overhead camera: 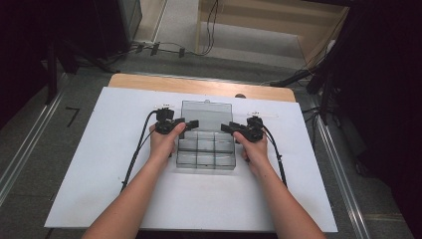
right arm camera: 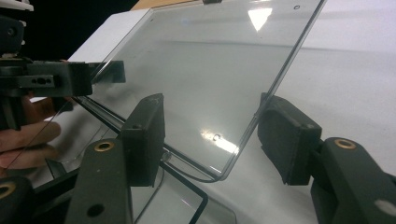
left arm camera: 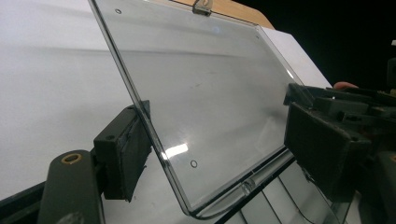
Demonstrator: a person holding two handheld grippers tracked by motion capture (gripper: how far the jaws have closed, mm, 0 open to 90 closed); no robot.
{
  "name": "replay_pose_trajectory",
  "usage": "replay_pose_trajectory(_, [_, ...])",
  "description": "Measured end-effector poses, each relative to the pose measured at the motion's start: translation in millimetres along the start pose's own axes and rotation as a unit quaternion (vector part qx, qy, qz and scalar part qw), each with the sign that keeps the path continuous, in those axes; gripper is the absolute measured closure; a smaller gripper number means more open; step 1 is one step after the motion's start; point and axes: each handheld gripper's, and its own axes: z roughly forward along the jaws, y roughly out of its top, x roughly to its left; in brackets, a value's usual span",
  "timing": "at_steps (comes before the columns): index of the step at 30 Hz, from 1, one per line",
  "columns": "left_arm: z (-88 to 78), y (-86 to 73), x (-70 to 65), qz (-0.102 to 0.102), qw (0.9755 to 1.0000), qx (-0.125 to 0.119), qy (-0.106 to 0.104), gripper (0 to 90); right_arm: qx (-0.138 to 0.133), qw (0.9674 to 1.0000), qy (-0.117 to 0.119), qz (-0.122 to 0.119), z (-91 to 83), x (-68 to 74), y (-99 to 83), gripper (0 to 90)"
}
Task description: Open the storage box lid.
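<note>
Both tongs [overhead camera: 193,123] [overhead camera: 226,127] agape astride the raised clear lid [overhead camera: 206,115].

Both forearms bare, no sleeves, no gloves. Left gripper [overhead camera: 191,123] and right gripper [overhead camera: 225,127]: matte black bodies — a black cable trailing from each toward the lower frame. Jaws end in blocky rectangular black pads; brass-coloured rivets [right arm camera: 103,146] sit in the jaw arms, small screw holes alongside.
</note>
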Motion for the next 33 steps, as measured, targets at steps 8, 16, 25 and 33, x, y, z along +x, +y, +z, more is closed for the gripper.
replay_pose_trajectory(8, [0.8,-1.0,-0.4,-0.001,1.0000,0.006,0.002,20.0,0.002,1.0000,-0.004,0.003,-0.5,-0.8,0.0,36.3])
replay_pose_trajectory(16, [-0.5,-0.4,-1.5,0.000,0.9998,0.010,0.017,14.9,0.002,0.9998,-0.019,-0.001,-0.9,0.8,0.3,29.4])
replay_pose_trajectory(25, [-7.6,-0.6,-0.9,0.005,0.9998,-0.002,0.017,11.4,0.000,0.9995,-0.027,-0.017,-2.4,3.9,0.5,10.8])
replay_pose_trajectory(33, [-20.2,2.7,-8.0,0.019,0.9996,-0.017,0.012,6.7,0.000,0.9987,-0.024,-0.045,-6.6,9.1,0.3,3.2])
